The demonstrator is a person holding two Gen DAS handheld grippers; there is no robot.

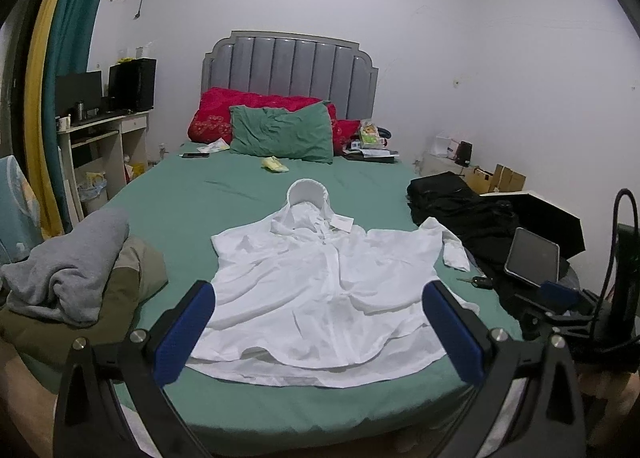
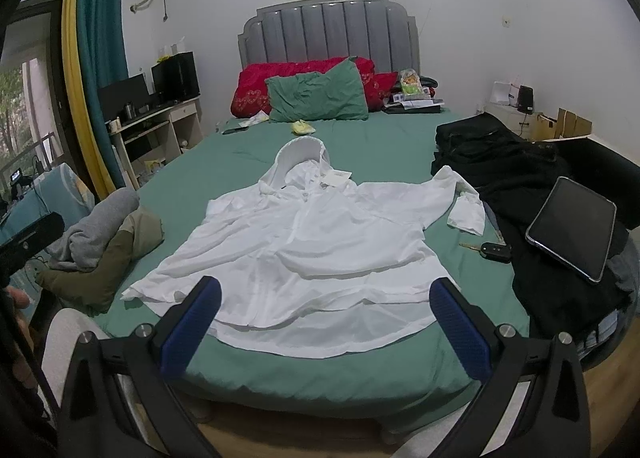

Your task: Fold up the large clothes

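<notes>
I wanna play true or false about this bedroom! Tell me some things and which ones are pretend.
1. The white hoodie lies spread out on the bed. True.
2. The left tool is squeezing the hoodie. False: it is open and holds nothing.
3. A tablet rests on the black clothes. True.
4. The pillow in front is yellow. False: it is green.
5. The right tool is open. True.

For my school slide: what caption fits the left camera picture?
Open left gripper hovers over a white hooded jacket spread flat on a green bed.
</notes>
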